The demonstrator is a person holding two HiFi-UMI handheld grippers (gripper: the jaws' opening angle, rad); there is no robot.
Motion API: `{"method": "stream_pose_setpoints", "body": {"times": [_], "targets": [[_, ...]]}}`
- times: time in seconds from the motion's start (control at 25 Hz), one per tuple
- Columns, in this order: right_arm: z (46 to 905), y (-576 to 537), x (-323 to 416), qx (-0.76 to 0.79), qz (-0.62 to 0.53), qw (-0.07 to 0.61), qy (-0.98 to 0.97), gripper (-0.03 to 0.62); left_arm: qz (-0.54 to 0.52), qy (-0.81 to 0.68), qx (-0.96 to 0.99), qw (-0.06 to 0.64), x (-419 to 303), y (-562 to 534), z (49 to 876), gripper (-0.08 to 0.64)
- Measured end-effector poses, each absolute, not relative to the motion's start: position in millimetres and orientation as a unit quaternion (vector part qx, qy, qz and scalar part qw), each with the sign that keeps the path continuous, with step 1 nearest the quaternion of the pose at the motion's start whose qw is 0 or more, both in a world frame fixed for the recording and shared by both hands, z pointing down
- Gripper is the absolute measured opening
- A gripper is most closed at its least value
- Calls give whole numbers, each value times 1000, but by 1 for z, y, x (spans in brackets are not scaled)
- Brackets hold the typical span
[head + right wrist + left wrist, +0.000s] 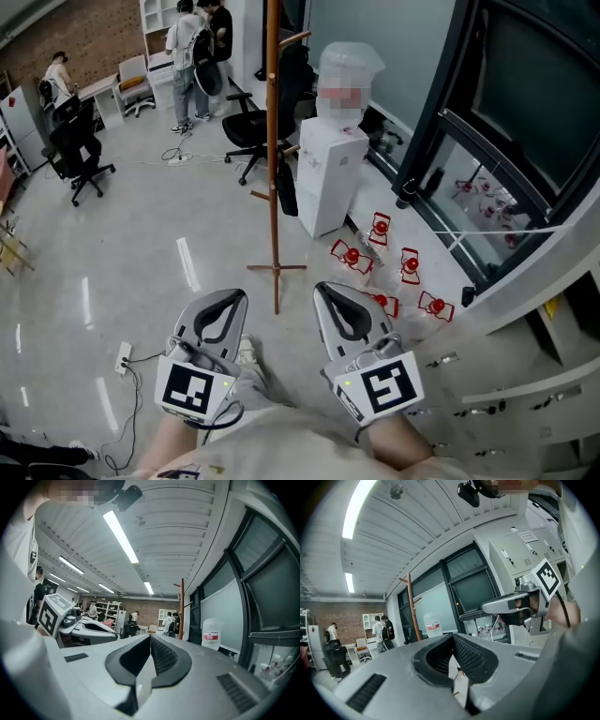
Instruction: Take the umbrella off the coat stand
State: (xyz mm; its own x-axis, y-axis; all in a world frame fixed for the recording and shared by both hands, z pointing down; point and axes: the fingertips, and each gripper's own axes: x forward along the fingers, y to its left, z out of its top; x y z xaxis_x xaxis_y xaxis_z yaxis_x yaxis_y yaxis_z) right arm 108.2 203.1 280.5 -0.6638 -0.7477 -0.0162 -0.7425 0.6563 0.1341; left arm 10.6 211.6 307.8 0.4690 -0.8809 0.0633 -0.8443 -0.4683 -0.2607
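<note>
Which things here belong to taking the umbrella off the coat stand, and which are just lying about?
For the job:
coat stand
umbrella, dark, hanging on it
left gripper, shut
right gripper, shut

Lying about:
water dispenser
red objects on the floor
office chairs
power strip

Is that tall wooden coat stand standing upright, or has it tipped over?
Upright. The coat stand rises straight from its crossed feet, which sit flat on the floor.
</note>
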Motion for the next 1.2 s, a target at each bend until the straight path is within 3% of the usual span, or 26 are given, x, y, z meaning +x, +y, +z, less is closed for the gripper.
{"method": "stream_pose_setpoints", "body": {"times": [1.2], "targets": [[293, -32, -7, 426, -42, 45, -903, 8, -100, 463, -878, 70, -83, -26, 320, 8]]}}
